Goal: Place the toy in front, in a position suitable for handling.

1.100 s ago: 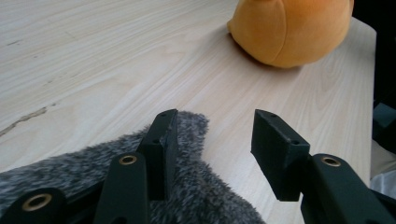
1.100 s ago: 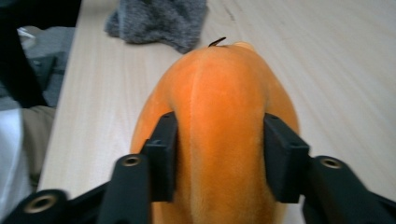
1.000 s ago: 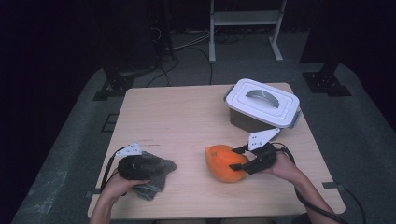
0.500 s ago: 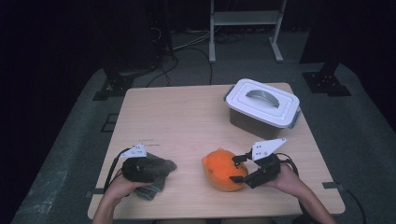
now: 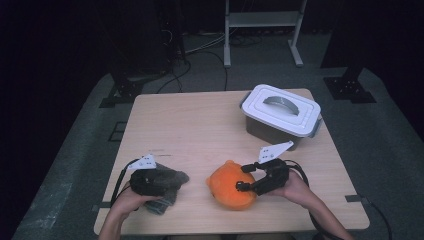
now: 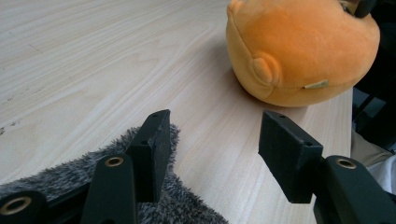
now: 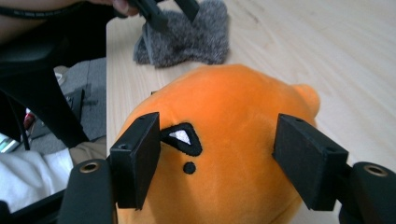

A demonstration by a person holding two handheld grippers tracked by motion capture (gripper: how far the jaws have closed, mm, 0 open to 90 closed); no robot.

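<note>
An orange plush toy (image 5: pixel 227 187) lies on the table (image 5: pixel 200 125) near the front edge. My right gripper (image 5: pixel 242 178) reaches over it from the right. In the right gripper view the jaws (image 7: pixel 219 135) straddle the toy's (image 7: pixel 233 102) top without pressing it; they have just been opening. A grey furry cloth (image 5: pixel 172 177) lies at the front left under my left gripper (image 5: pixel 167 182). In the left gripper view its jaws (image 6: pixel 217 126) stand open, having just opened a little; one jaw rests on the fur (image 6: pixel 187 205), bare table shows between them, and the toy (image 6: pixel 299 46) lies beyond.
A white lidded box (image 5: pixel 281 112) with a grey handle stands at the back right of the table. The right gripper view shows the grey cloth (image 7: pixel 187 37) and the left gripper (image 7: pixel 170 11) beyond the toy. Dark floor, cables and stands surround the table.
The orange toy and my right gripper have shifted slightly left and toward the front edge, and the right jaws stand wider. The left hand has kept still on the grey cloth.
</note>
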